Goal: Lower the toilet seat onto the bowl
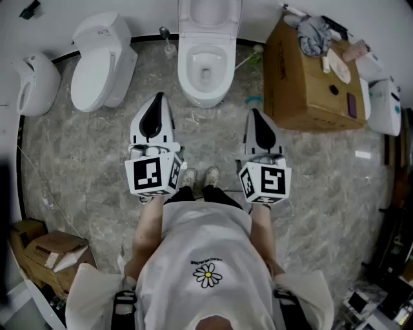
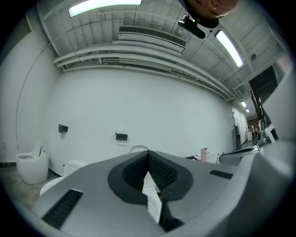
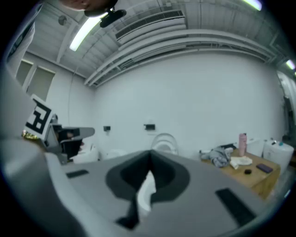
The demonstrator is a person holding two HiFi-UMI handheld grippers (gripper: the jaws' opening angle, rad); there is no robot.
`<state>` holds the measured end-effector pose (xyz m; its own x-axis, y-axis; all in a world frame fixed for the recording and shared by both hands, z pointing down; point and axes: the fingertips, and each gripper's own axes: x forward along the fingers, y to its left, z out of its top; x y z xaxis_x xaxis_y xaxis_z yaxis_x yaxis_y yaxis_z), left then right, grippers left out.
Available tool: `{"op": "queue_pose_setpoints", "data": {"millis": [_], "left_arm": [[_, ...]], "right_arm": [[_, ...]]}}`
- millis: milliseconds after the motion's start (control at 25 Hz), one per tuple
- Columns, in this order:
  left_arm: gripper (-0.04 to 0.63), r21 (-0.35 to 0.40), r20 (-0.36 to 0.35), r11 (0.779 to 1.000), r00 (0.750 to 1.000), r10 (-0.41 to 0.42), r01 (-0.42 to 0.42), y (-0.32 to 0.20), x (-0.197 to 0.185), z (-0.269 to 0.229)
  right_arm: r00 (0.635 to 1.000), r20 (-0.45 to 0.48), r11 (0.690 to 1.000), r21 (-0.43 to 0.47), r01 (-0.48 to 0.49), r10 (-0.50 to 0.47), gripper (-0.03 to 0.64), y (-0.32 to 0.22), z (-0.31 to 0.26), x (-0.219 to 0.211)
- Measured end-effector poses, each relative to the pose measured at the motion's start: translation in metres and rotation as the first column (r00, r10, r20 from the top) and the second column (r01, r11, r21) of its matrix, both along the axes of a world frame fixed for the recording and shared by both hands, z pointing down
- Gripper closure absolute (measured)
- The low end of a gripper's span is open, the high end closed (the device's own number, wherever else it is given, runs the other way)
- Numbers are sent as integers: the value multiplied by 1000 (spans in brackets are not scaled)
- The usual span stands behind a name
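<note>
Standing person: seen from above in a white shirt with a daisy print, shoes [image 1: 189,177] on the grey marble floor [image 1: 84,148], one gripper held out in front of each side.
Toilet seat [image 1: 210,13]: raised, upright at the top centre of the head view, well apart from both grippers; its pale arch also shows above the jaws in the left gripper view [image 2: 138,149] and the right gripper view [image 3: 165,141].
Bowl [image 1: 205,71]: uncovered, white, top centre, directly ahead of the shoes.
Left gripper [image 1: 157,100]: clenched and holding nothing, jaw tips meeting in its own view [image 2: 148,153]; it hangs left of centre, pointing toward the top of the frame, short of the bowl.
Right gripper [image 1: 253,113]: likewise closed tip to tip and empty [image 3: 150,155]; right of centre, beside the lower corner of the box.
Second toilet [image 1: 103,61]: upper left, lid down.
White fixture [image 1: 32,84]: far left edge; its kind cannot be told.
Cardboard box [image 1: 303,77]: upper right, just beside the bowl, with a grey cloth [image 1: 314,35] and small items on top.
Pink bottle [image 3: 242,144]: upright behind the box in the right gripper view.
Cardboard pieces [image 1: 51,251]: lower left corner.
</note>
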<state>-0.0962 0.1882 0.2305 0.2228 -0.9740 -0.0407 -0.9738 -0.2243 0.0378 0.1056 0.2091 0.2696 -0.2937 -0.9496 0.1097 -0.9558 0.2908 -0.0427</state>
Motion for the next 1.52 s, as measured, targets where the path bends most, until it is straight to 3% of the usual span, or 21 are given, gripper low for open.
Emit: {"op": "queue_pose_setpoints", "data": {"millis": [360,600,1120,1320,1520], "left_arm": [[574,38,-17,999,1000,7,-6,-7,16,-4],[574,56,25,998,1000,1,-3,-18,31,-1],[574,32,-69,994,993,-100,102,-39,23,0],[574,15,-67,996,994,-85,86,-70,22,15],[574,-3,-113,996,990,-86,86,-134,8,22]], "right_arm": [[998,20,998,-18,53,-53,589,-4,-1,12],[996,42,996,-20,82,-81,588,-11,3,27],[995,79,998,-37,58,-55,588,-47,21,45],[997,72,998,-33,45,-43,588,-76,28,43],[997,64,999,-33,35,-33,588,-133,29,31]]}}
